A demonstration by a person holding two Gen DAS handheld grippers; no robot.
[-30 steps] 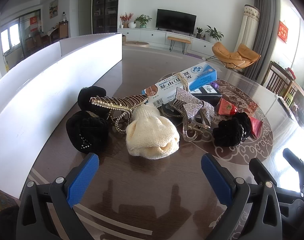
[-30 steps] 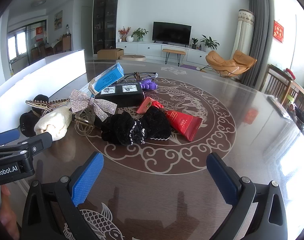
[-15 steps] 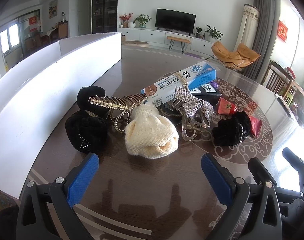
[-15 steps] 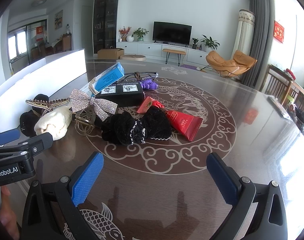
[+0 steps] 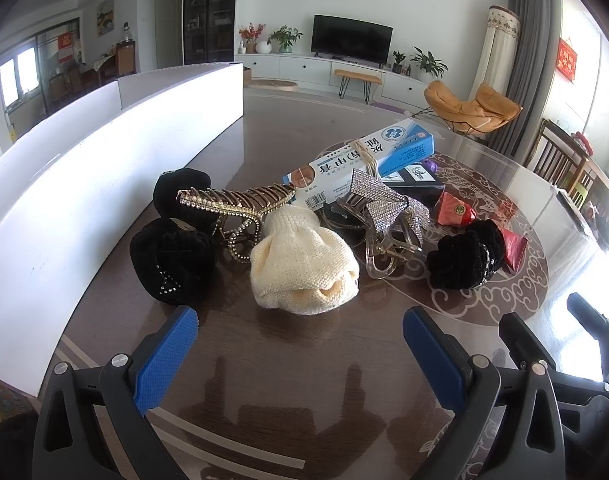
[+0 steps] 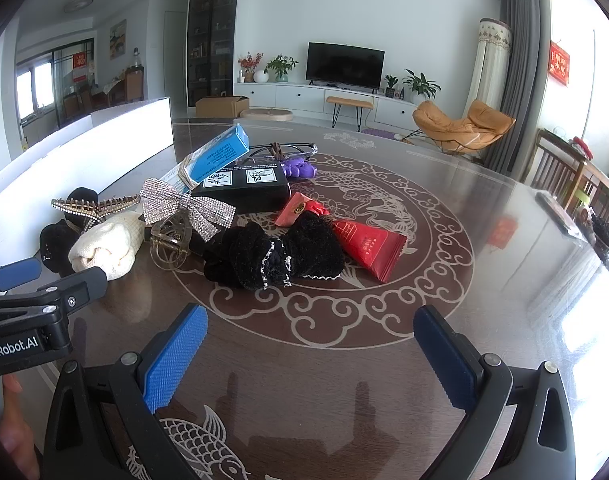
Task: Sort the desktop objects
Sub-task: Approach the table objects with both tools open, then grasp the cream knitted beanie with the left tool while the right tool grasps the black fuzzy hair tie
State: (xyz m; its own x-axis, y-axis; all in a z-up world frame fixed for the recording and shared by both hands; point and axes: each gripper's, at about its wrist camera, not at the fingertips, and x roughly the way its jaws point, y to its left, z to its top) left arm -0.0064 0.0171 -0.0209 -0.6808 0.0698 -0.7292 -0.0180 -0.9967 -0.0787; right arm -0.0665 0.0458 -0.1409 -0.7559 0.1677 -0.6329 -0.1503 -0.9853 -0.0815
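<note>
A pile of small objects lies on the dark table (image 5: 304,380). In the left wrist view I see a cream knitted scrunchie (image 5: 304,264), two black velvet scrunchies (image 5: 170,260), a gold rhinestone hair clip (image 5: 236,204), a silver bow claw clip (image 5: 388,208), a blue and white box (image 5: 364,160) and another black scrunchie (image 5: 464,256). My left gripper (image 5: 300,344) is open and empty, just short of the cream scrunchie. In the right wrist view my right gripper (image 6: 308,344) is open and empty, in front of the black scrunchie (image 6: 272,252) and a red packet (image 6: 368,244).
A long white box wall (image 5: 104,168) runs along the table's left side. A black box (image 6: 244,188), a purple clip (image 6: 300,168) and glasses (image 6: 288,148) lie behind the pile. The left gripper's body (image 6: 32,312) shows at the right wrist view's left edge.
The left gripper has crept slightly closer to the cream scrunchie. The right gripper and the objects have not visibly moved.
</note>
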